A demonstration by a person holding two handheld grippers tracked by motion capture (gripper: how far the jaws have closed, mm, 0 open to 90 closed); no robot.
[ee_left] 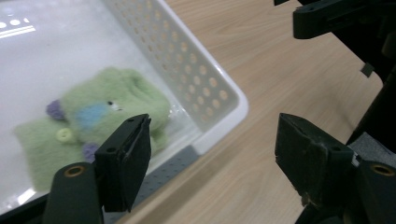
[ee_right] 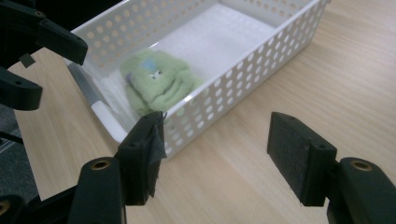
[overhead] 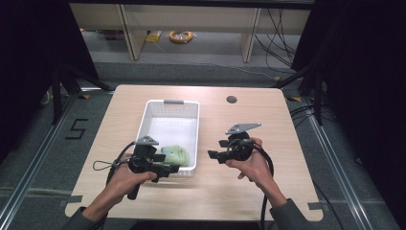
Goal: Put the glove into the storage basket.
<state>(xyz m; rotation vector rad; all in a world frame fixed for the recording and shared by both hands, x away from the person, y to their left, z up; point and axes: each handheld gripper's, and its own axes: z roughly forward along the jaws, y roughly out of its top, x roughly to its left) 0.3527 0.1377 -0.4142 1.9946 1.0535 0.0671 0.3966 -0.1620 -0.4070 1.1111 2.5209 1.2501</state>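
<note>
High view: my left gripper [overhead: 168,168] hangs at the basket's [overhead: 158,109] near corner, jaws wide and empty; the green toy [overhead: 176,154] lies inside that near end; my right gripper [overhead: 214,155] hovers just beside the basket, open too

The left gripper [overhead: 168,167] and the right gripper [overhead: 214,154] were black. Each had a grey plate with three corners on top and a black cable trailing behind it. The jaws were thick black blocks with flat, rough pads [ee_right: 299,158]. Small brass-coloured rings sat in the arms behind them. The person wore dark grey sleeves [overhead: 292,215].
</note>
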